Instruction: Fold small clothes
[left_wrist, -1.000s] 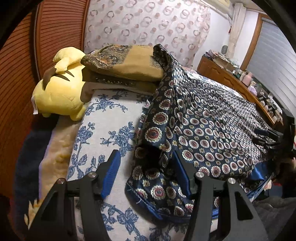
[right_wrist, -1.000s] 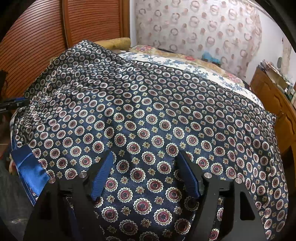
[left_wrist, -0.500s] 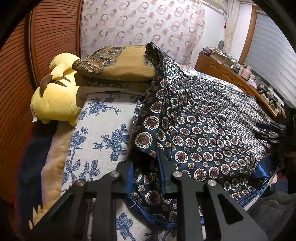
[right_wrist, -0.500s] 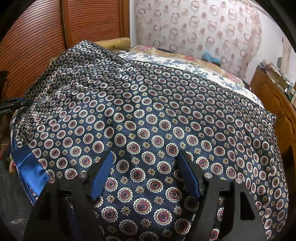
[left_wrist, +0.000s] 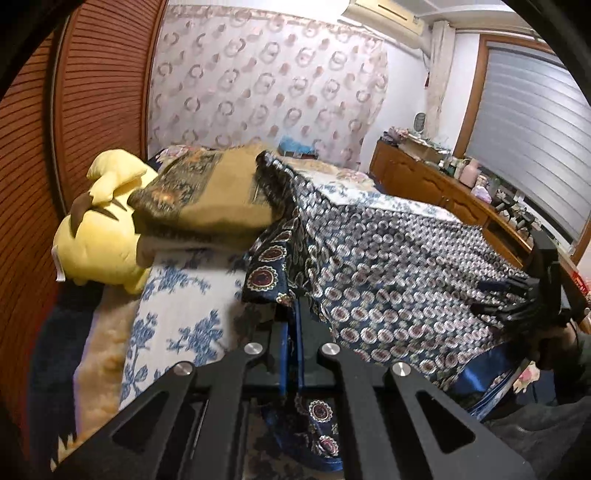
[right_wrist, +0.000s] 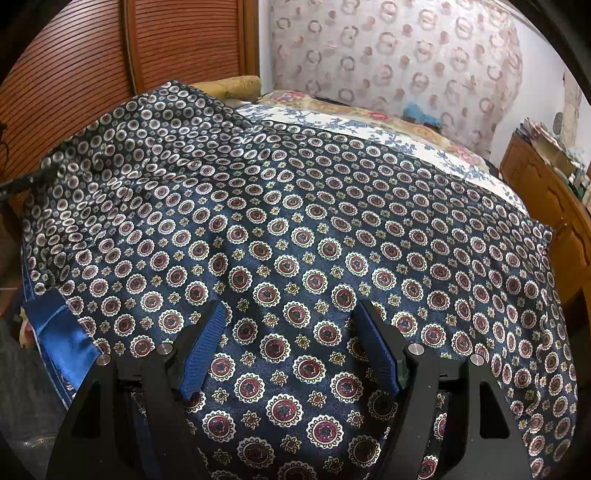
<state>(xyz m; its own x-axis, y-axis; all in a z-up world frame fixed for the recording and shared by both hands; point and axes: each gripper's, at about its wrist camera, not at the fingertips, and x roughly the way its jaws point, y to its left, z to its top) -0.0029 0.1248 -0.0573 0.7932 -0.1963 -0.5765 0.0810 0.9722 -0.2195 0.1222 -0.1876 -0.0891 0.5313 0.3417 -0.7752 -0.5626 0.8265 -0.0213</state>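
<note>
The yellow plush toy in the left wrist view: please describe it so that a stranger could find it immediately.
Look at the bed with the blue-flowered white cover, beside the brown slatted wall. At its head end, the yellow plush toy lies partly under the folded tan and patterned cushions. It is the only plain bright yellow thing there, with dark brown ear tips.

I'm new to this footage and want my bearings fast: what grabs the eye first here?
The navy medallion-print garment dominates, spread across the bed and filling the right wrist view. The left gripper is shut on its edge, while the right gripper hangs open over it. Next comes the yellow plush toy at the bed's left, beside a stack of folded brown cloth.
</note>
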